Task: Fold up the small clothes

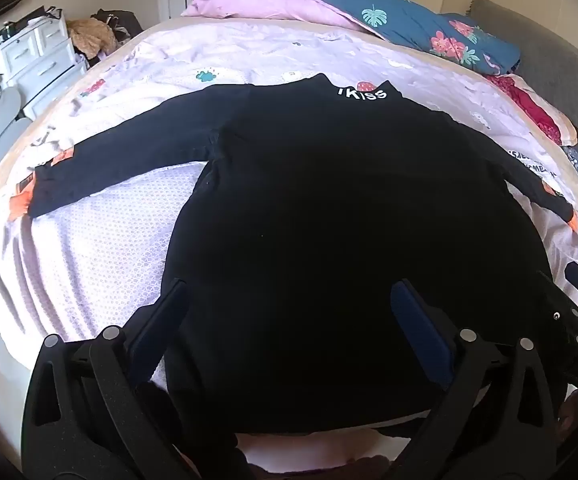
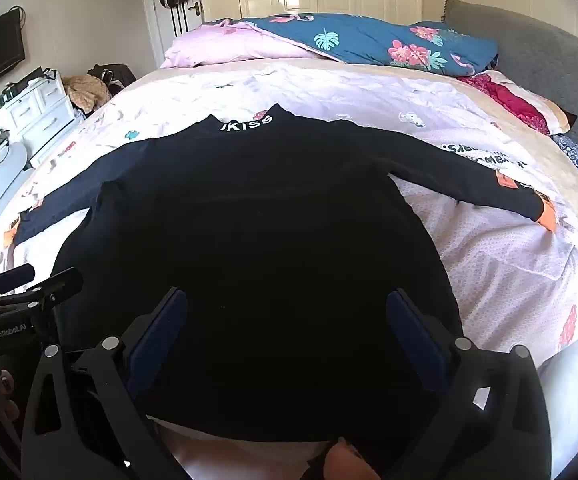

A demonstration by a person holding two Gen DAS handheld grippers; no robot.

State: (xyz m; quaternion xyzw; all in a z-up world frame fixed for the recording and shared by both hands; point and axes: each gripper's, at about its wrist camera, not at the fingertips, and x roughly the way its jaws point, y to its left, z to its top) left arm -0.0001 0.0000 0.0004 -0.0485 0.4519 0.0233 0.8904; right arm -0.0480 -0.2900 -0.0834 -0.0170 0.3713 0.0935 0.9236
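- The black top lies flat on the bed, both sleeves spread out to the sides, neck away from the cameras.
- No fold is made yet, I think; sleeves and body are all left to do.
- White letters on the collar look like "KISS".
- The left tongs and the right tongs are both wide and hold nothing, above the top's bottom hem.
- The left tool reads "GenRobot.AI".
- A blue flower quilt lies beyond the top.
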